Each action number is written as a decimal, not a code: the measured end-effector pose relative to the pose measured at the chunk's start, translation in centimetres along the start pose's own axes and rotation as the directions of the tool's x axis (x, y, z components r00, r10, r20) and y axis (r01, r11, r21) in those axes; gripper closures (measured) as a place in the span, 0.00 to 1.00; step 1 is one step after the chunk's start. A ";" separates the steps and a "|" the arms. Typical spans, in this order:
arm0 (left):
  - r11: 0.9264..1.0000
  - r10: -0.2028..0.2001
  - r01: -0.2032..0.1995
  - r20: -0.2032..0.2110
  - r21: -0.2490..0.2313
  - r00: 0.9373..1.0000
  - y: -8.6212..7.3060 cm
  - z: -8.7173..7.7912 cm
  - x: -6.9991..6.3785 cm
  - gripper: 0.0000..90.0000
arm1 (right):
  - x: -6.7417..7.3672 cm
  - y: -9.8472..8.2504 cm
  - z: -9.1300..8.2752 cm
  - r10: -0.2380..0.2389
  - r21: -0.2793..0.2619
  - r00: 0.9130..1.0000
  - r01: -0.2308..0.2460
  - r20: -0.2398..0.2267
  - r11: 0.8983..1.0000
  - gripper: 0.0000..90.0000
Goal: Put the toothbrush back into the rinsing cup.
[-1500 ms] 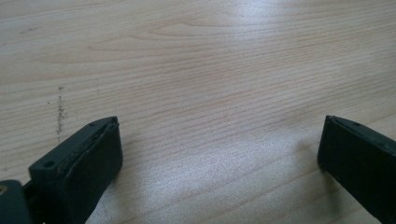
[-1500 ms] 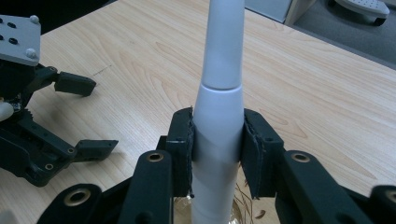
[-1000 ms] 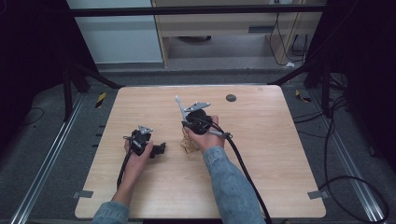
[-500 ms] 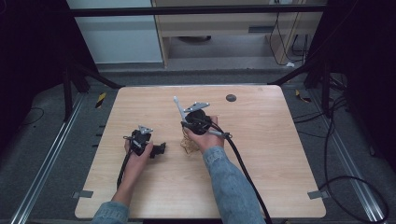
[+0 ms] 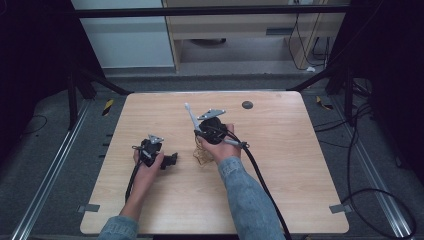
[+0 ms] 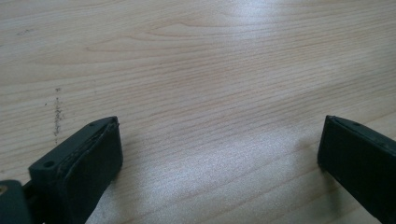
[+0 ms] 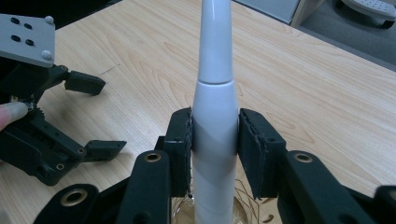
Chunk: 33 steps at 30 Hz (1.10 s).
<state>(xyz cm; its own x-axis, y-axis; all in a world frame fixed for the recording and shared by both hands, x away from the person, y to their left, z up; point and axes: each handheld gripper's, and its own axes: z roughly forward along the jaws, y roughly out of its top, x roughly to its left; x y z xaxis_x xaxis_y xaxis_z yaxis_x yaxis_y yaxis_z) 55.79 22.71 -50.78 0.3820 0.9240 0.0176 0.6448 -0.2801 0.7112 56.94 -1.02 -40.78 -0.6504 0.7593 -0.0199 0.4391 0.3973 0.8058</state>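
Note:
My right gripper (image 7: 215, 126) is shut on the handle of a white toothbrush (image 7: 215, 70), its pads pressing on both sides. The brush stands upright with its lower end inside a clear glass (image 7: 245, 207) that has thin gold lines. In the high view the toothbrush (image 5: 190, 116) leans up and to the left from the right gripper (image 5: 197, 133), with the glass (image 5: 202, 155) just below the hand. My left gripper (image 5: 172, 160) rests on the wooden table (image 5: 280, 150), left of the glass. Its jaws (image 6: 219, 149) stand wide open over bare wood. From the right gripper view the left gripper (image 7: 109, 114) lies at the left, open.
A small dark round spot (image 5: 247, 104) sits near the table's far edge. Black cables trail from both grippers toward the near edge. Metal rails and dark floor surround the table (image 6: 210, 56), and cabinets stand beyond it.

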 end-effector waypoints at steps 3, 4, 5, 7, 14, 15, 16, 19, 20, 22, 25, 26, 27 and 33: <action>1.000 0.000 0.000 0.000 0.000 1.000 0.0 0.0 0.0 0.00 | 0.0 0.0 -0.1 -0.003 -0.001 1.000 0.003 0.001 1.000 0.72; 1.000 0.000 0.000 0.000 0.000 1.000 0.0 0.0 0.0 0.00 | 0.0 0.1 -0.2 -0.001 -0.001 1.000 0.001 0.000 1.000 0.72; 1.000 0.000 0.000 0.000 0.000 1.000 0.0 0.0 0.0 0.00 | 0.0 0.1 -0.3 0.000 0.000 1.000 0.000 0.000 1.000 0.72; 1.000 0.000 0.000 0.000 0.000 1.000 0.0 0.0 0.0 0.00 | 0.0 0.1 -0.3 -0.002 -0.003 1.000 0.002 0.000 1.000 0.72; 1.000 0.001 -0.001 0.001 0.000 1.000 0.0 0.0 0.0 0.00 | 0.0 0.1 -0.6 -0.007 -0.003 1.000 0.007 -0.001 1.000 0.72; 1.000 0.001 -0.001 0.001 0.000 1.000 0.0 0.0 0.0 0.00 | 0.0 0.1 -0.6 -0.009 -0.003 1.000 0.009 0.000 1.000 0.71; 1.000 0.001 -0.001 0.001 0.000 1.000 0.0 0.0 0.0 0.00 | 0.0 0.1 -0.6 -0.009 -0.003 1.000 0.009 0.000 1.000 0.71; 1.000 0.001 -0.001 0.001 0.000 1.000 0.0 0.0 0.0 0.00 | 0.0 0.1 -0.8 -0.007 -0.002 1.000 0.007 -0.002 1.000 0.71; 1.000 0.001 -0.001 0.001 0.000 1.000 0.0 0.0 0.0 0.00 | -0.1 0.1 -0.9 -0.009 -0.003 1.000 0.009 -0.002 1.000 0.71; 1.000 0.001 -0.001 0.001 0.000 1.000 0.0 0.0 0.0 0.00 | -0.2 0.1 -1.1 -0.007 -0.004 1.000 0.007 0.000 1.000 0.70; 1.000 0.001 -0.001 0.001 0.000 1.000 0.0 0.0 0.0 0.00 | -0.3 0.1 -1.4 -0.006 -0.007 1.000 0.006 0.005 1.000 0.69; 1.000 0.001 -0.001 0.001 0.000 1.000 0.0 0.0 0.0 0.00 | -0.4 0.1 -1.5 -0.002 -0.009 1.000 0.002 0.005 1.000 0.69; 1.000 0.000 0.000 0.001 0.000 1.000 0.0 0.0 0.0 0.00 | -0.4 0.0 -1.6 0.000 -0.009 1.000 0.000 0.007 1.000 0.68; 1.000 0.001 -0.001 0.001 0.000 1.000 0.0 0.0 0.0 0.00 | -0.4 0.0 -1.8 -0.002 -0.006 1.000 0.002 0.010 1.000 0.65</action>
<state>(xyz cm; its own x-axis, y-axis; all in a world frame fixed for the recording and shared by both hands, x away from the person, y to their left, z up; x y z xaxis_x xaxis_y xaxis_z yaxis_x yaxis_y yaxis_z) 55.79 22.71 -50.78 0.3829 0.9236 0.0175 0.6446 -0.2808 0.7111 56.11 -2.29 -39.74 -0.6452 0.7636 -0.0269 0.4344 0.3955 0.8093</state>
